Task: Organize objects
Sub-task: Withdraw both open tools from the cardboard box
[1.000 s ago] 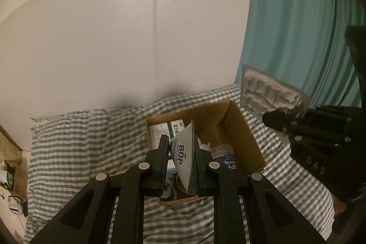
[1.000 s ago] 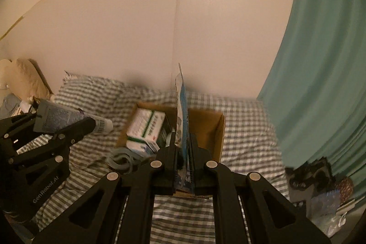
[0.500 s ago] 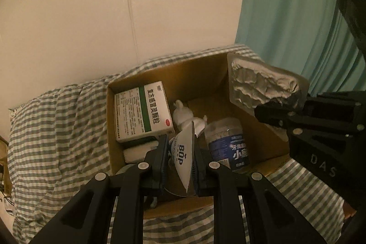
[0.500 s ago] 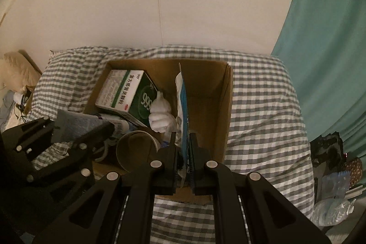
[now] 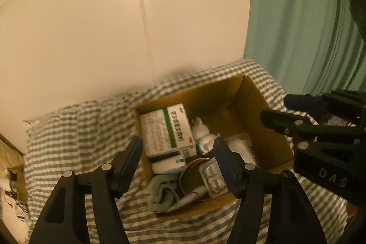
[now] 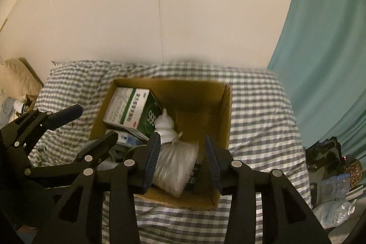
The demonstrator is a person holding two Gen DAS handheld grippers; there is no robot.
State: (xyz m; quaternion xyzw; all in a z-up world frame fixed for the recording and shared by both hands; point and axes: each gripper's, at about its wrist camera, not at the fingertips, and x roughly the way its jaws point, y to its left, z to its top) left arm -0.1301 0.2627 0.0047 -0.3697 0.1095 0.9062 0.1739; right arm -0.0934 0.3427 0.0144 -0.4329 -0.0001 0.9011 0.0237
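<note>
Two claws [image 5: 178,152] [image 6: 181,148] agape (nothing held) above box [image 6: 225,106]

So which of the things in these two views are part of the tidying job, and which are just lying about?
Part of the job:
- cardboard box
- green-and-white carton
- white figurine
- blister pack
- clear bag
- left claw, open
- right claw, open

Lying about:
- checked sheet
- teal curtain
- clutter beside the bed
</note>
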